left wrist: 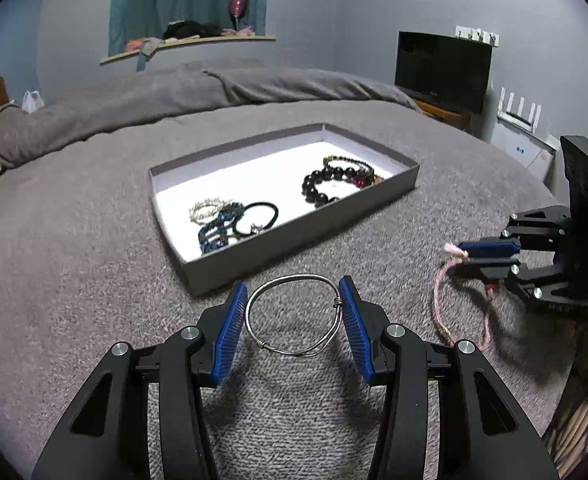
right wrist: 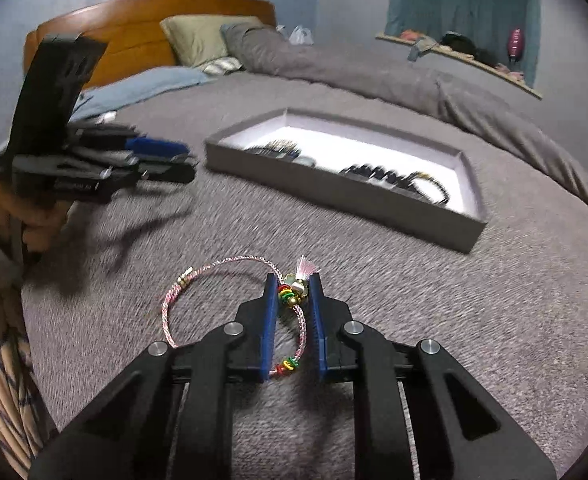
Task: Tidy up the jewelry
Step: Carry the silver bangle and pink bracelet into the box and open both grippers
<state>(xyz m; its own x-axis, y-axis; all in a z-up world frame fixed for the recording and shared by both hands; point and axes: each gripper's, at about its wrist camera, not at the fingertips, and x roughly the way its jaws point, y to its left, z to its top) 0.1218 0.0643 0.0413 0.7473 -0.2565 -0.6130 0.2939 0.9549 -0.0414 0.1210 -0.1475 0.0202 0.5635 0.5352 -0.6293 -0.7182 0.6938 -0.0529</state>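
Observation:
A silver wire bangle point(left wrist: 294, 316) lies on the grey bedspread between the open jaws of my left gripper point(left wrist: 292, 294), which touches it on both sides. A pink braided bracelet point(right wrist: 229, 300) with coloured beads and a tassel lies on the bed. My right gripper point(right wrist: 292, 285) is closed down on its beaded part; it also shows in the left wrist view point(left wrist: 464, 258), with the bracelet point(left wrist: 450, 304) hanging below. A shallow grey tray point(left wrist: 285, 236) with a white floor holds black bead bracelets point(left wrist: 334, 182), a black hair tie point(left wrist: 255, 218), and blue and pale bracelets.
The tray point(right wrist: 334, 196) lies ahead of both grippers on the grey bedspread. A rolled grey duvet point(left wrist: 173, 96) runs along the far side. A wooden headboard point(right wrist: 133, 20) and pillows are far left in the right wrist view. A TV point(left wrist: 442, 68) stands beyond the bed.

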